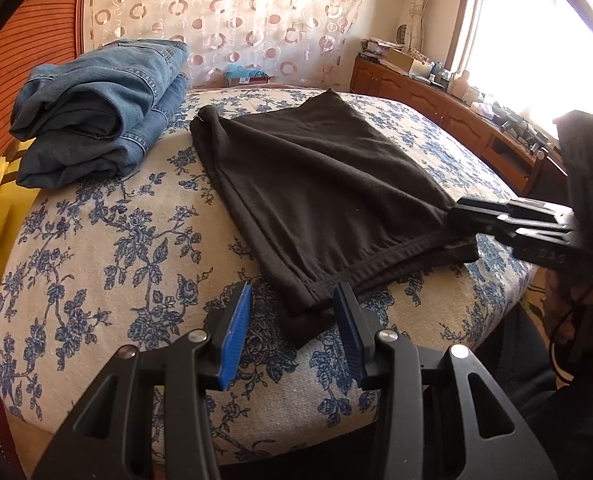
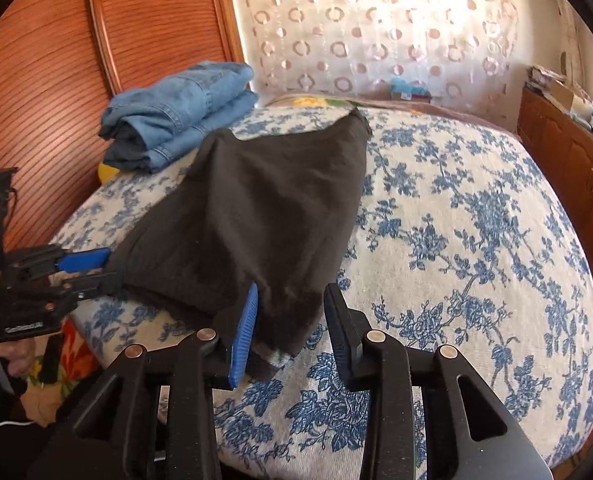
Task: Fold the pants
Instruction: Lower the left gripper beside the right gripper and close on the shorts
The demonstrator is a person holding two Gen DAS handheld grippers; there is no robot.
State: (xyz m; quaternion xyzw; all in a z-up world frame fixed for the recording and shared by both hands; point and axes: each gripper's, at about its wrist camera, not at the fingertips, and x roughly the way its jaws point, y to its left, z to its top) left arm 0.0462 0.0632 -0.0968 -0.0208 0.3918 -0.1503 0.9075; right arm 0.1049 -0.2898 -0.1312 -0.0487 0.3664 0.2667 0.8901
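Black pants (image 1: 316, 184) lie flat on bed (image 1: 108, 248) with blue floral cover, folded lengthwise, hem end at near edge. Left tool (image 1: 292, 312) released, blue pads (image 1: 236, 332) spread either side of near-left hem corner, fabric between them, not pinched. Right tool (image 2: 290, 320) released likewise, fingers straddling near-right corner of pants (image 2: 252, 216). Folded blue jeans (image 1: 100, 108) stacked at far left of bed, beside wooden headboard (image 2: 52, 100), apart from pants.
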